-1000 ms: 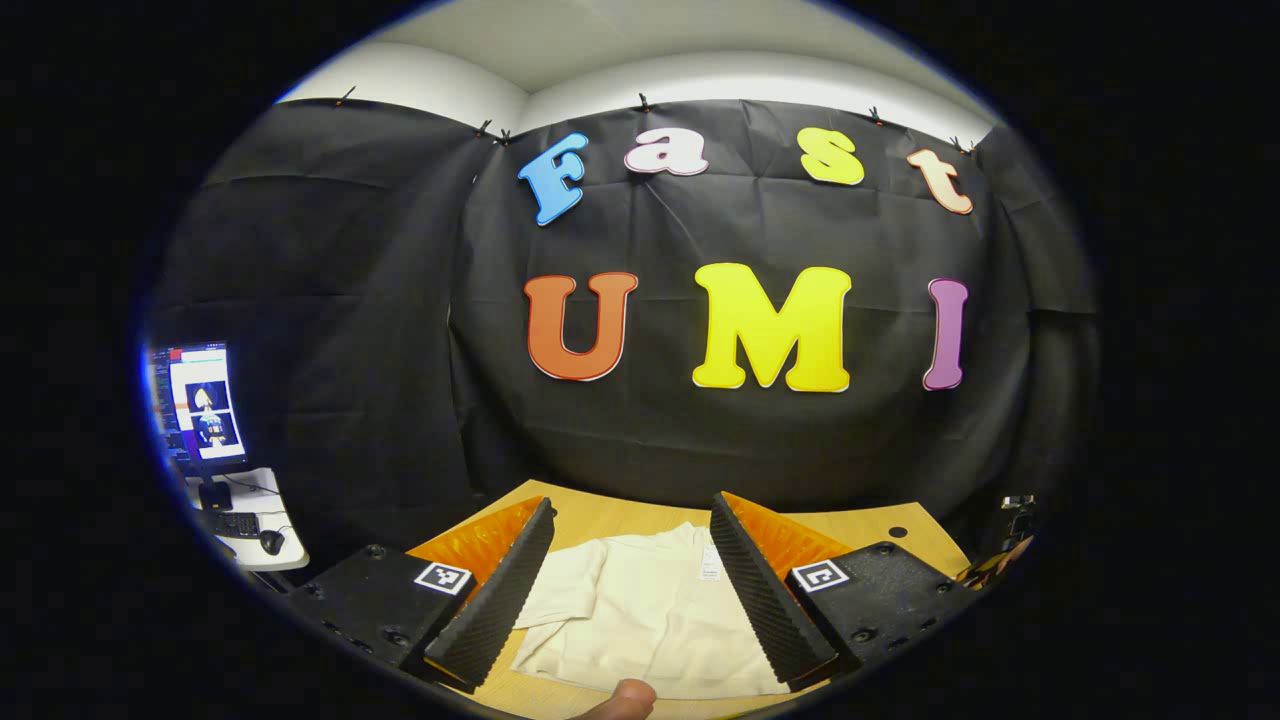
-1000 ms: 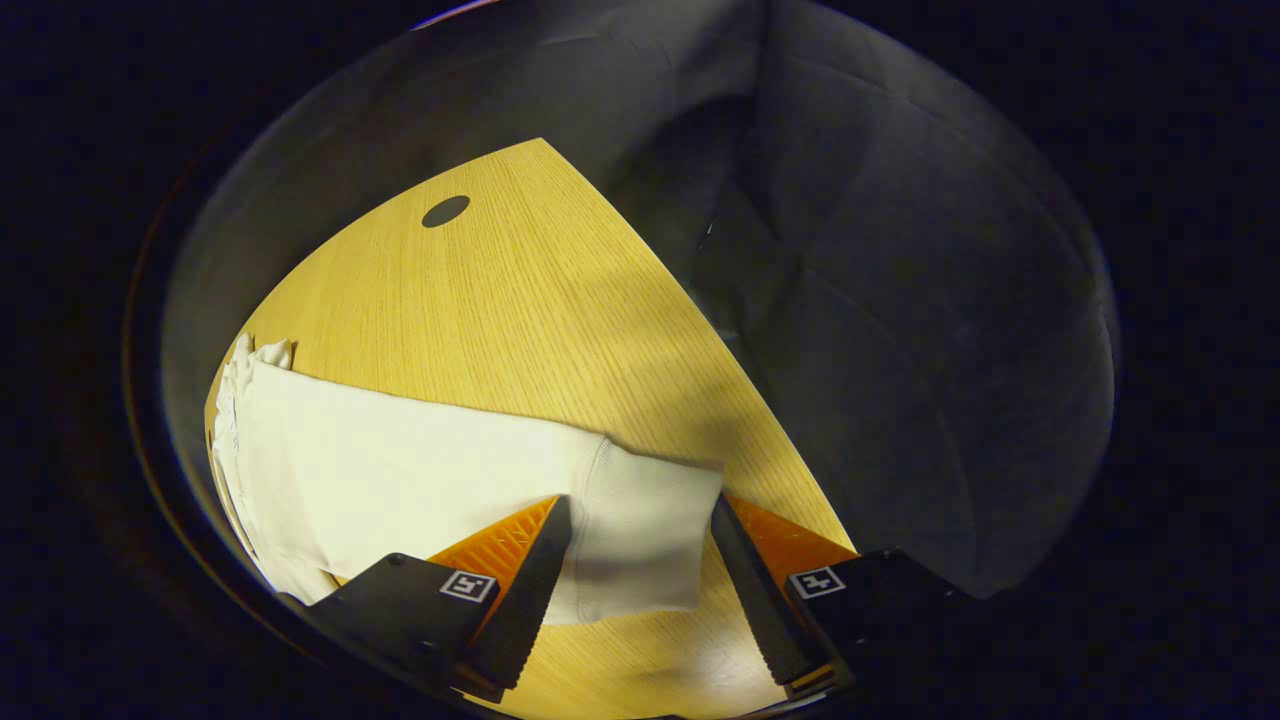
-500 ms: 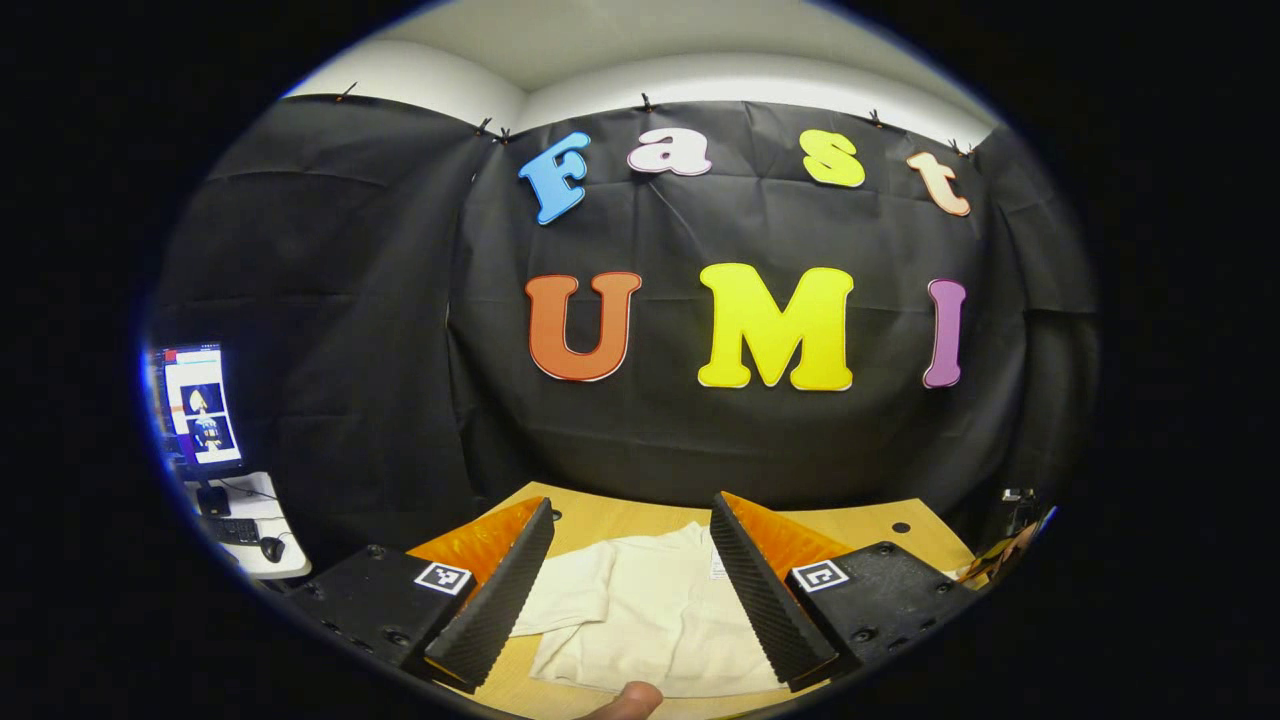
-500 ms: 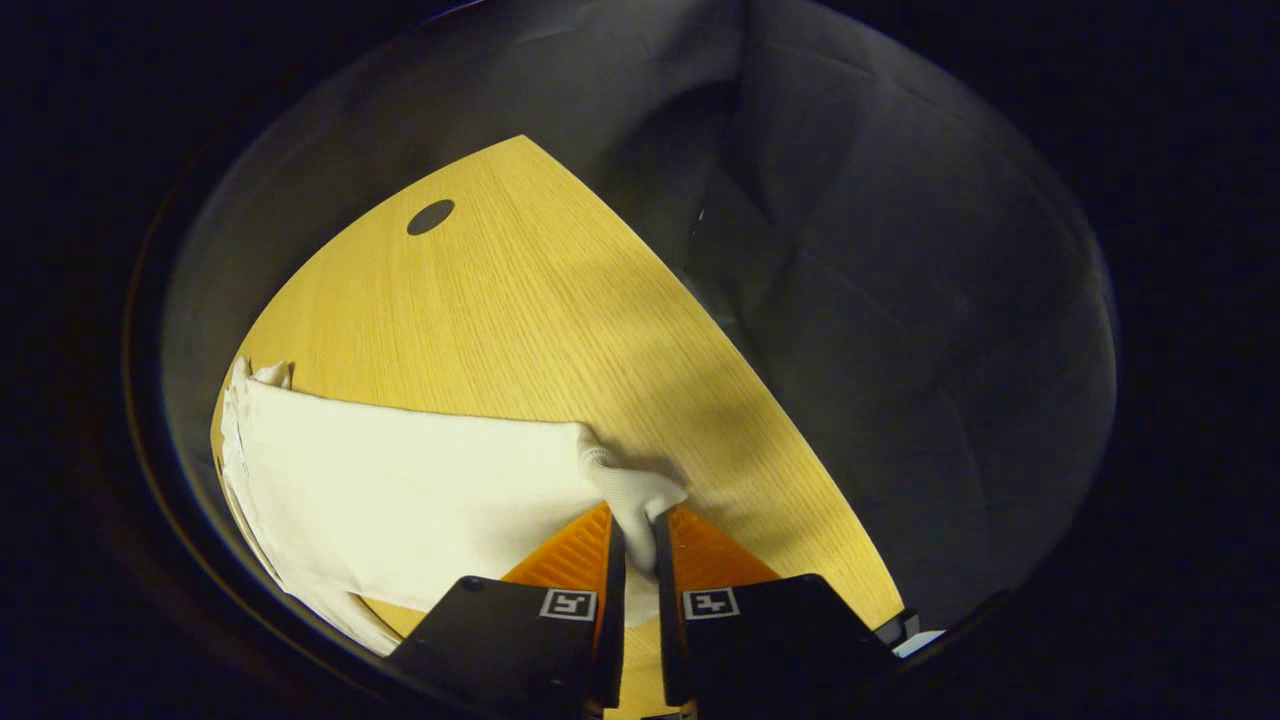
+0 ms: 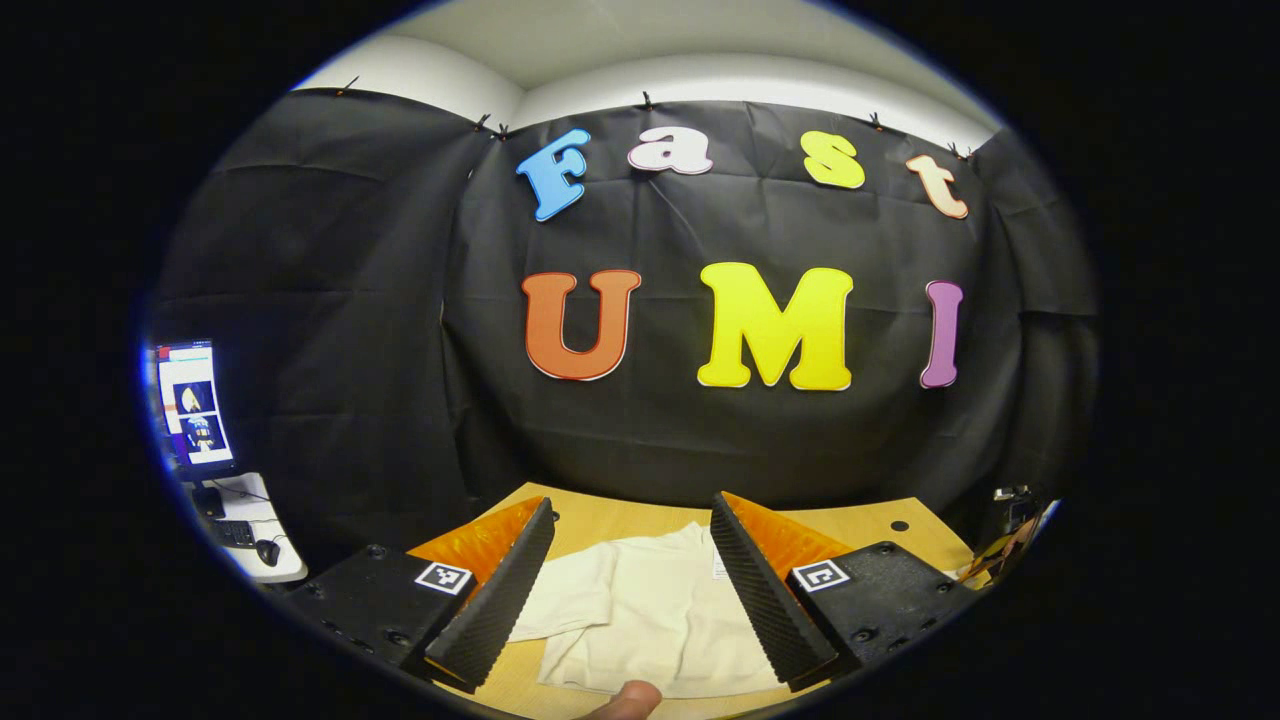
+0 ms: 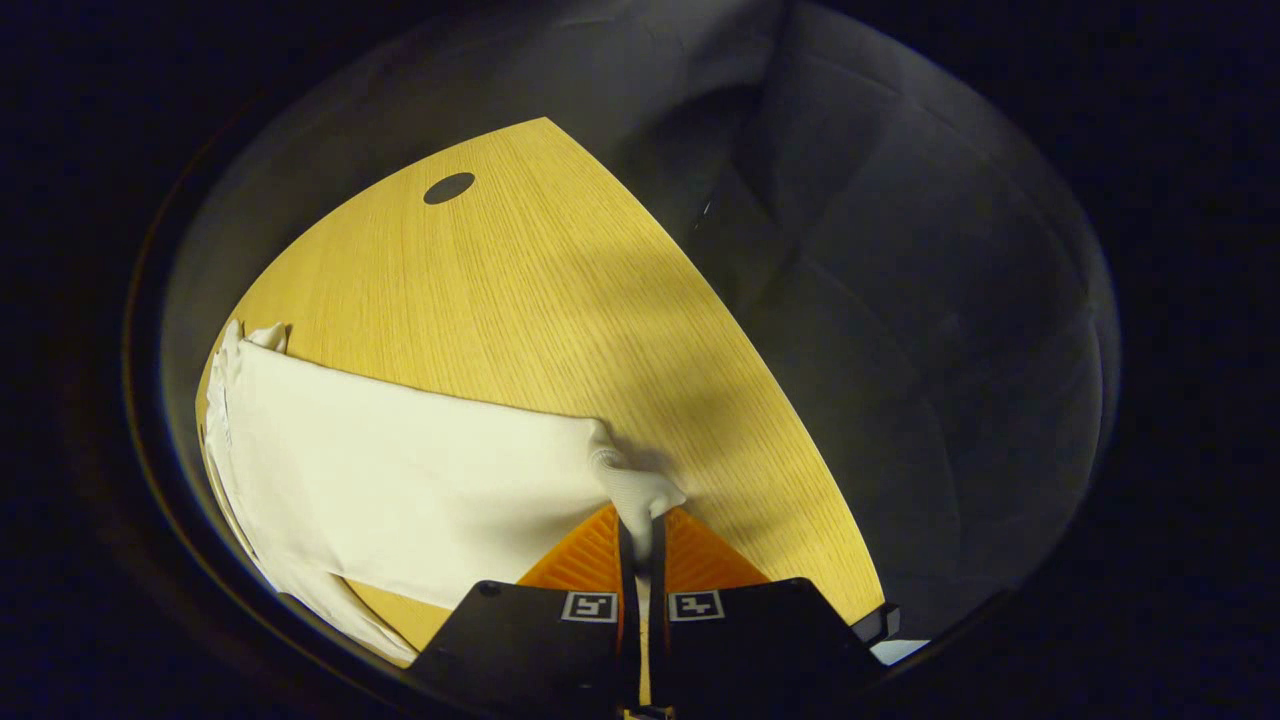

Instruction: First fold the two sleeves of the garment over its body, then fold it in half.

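A cream short-sleeved garment (image 6: pixel 400 480) lies flat on the wooden table (image 6: pixel 520 290). In the right gripper view my right gripper (image 6: pixel 640 525) is shut on the end of one sleeve (image 6: pixel 632 487), and the cloth bunches up between its fingers. In the left gripper view my left gripper (image 5: pixel 630 590) stands open above the near part of the garment (image 5: pixel 650 610), with nothing between its fingers. The other sleeve (image 5: pixel 565 595) lies folded in by the left finger. A fingertip (image 5: pixel 625 700) of a person's hand pokes in at the bottom edge.
A round cable hole (image 6: pixel 448 187) sits near the far corner of the table. The table's edge runs close to the right of the pinched sleeve. A side desk with a monitor (image 5: pixel 190 410), keyboard and mouse stands at the left beyond the booth's wall.
My right gripper closed from open onto the sleeve end, and its fingers pressed tighter over the last half second. My left gripper stayed open and drifted only slightly.
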